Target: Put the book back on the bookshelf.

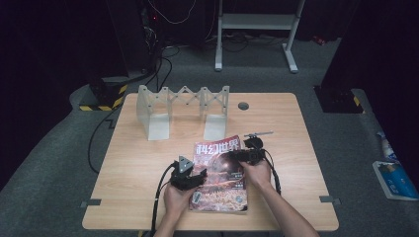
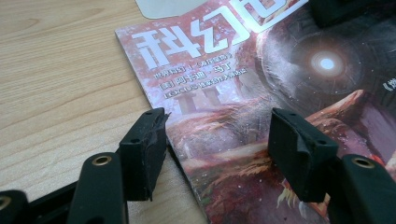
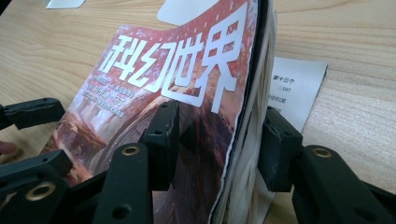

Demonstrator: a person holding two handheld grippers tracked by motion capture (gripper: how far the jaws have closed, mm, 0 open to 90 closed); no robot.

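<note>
The big wooden surface [image 1: 148,163] holds a white rack [image 1: 183,111] at 12 o'clock. The magazine [image 1: 220,173] lies near the front edge, at about 6 o'clock, with a hand on each side.

The right tongs [image 1: 247,150] sit at the magazine's 3 o'clock edge. That edge is lifted, and the tongs stand on both sides of it. I cannot tell if they pinch it yet.

The left tongs [image 1: 190,180] are spread wide at the 9 o'clock edge. One jaw is on the wood, one on the cover, pinching nothing.

I think the job now is lifting that edge. To do it well, squeeze the right tongs gently on all the pages, not just the cover. Keep the left tongs down so the magazine cannot slide. Lift slowly so no page tears.
</note>
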